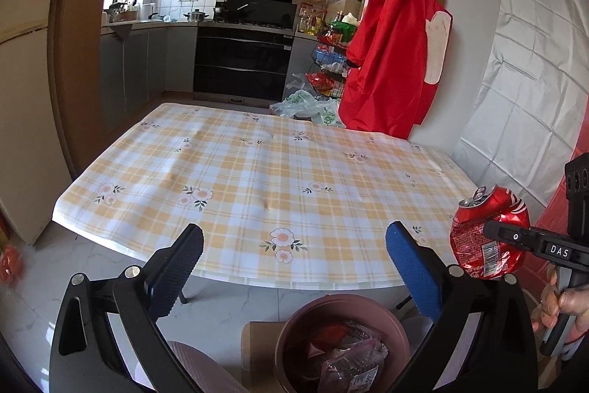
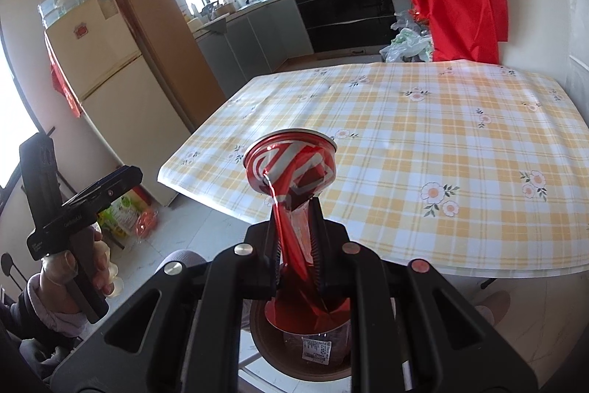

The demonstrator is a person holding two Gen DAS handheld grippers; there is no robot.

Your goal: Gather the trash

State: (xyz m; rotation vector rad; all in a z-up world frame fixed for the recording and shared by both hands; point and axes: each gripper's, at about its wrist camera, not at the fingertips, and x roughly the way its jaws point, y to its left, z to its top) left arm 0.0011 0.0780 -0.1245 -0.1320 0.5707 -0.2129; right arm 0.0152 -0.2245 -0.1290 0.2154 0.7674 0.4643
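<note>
My right gripper [image 2: 296,209] is shut on a crushed red soda can [image 2: 291,168], squeezed flat between the fingers and held above a brown trash bin [image 2: 265,345]. In the left wrist view the can [image 1: 486,234] hangs at the right, off the table's front right corner, with the right gripper's black finger [image 1: 515,238] across it. My left gripper [image 1: 294,260] is open and empty, its blue pads [image 1: 412,267] wide apart above the bin [image 1: 294,323]. The bin holds red and clear plastic wrappers [image 1: 349,356].
A table with a yellow plaid flowered cloth [image 1: 257,179] lies ahead. A red apron [image 1: 397,43] hangs on the wall at the far right. Plastic bags [image 1: 309,105] lie on the floor beyond the table. A fridge [image 2: 110,91] stands at the left.
</note>
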